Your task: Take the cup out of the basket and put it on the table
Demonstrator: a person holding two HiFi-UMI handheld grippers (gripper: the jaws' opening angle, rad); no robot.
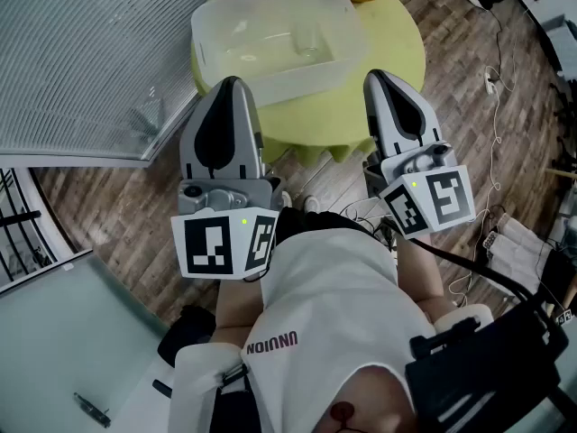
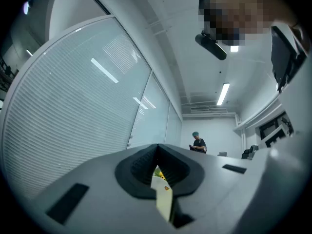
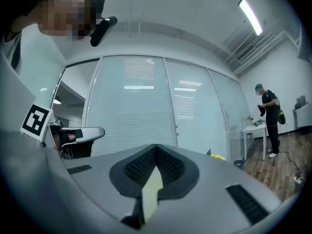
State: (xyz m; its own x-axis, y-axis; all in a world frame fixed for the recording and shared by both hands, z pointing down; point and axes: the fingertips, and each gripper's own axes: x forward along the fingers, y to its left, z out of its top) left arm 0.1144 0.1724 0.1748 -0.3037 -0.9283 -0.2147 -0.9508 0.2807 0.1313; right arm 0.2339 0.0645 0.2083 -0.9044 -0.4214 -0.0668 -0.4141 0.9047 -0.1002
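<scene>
The cup sits inside the pale, translucent basket, toward its right side, on the round yellow-green surface at the far end of the head view. It looks clear and thin-walled, so it is probably light and stiff but slippery, and breakable if it is glass. The sensible hold is across the rim, with one jaw inside and one outside the wall, pressed gently. The left gripper and right gripper hover at the near edge of the surface, short of the basket. Each has its jaws pressed together at the tips with nothing between them, so they would need to part before reaching in. The cup is only a faint outline against the basket floor, and whether it stands upright or lies on its side cannot be told. Both gripper views look out level across the room at blinds and ceiling, and neither shows the cup or the basket.
</scene>
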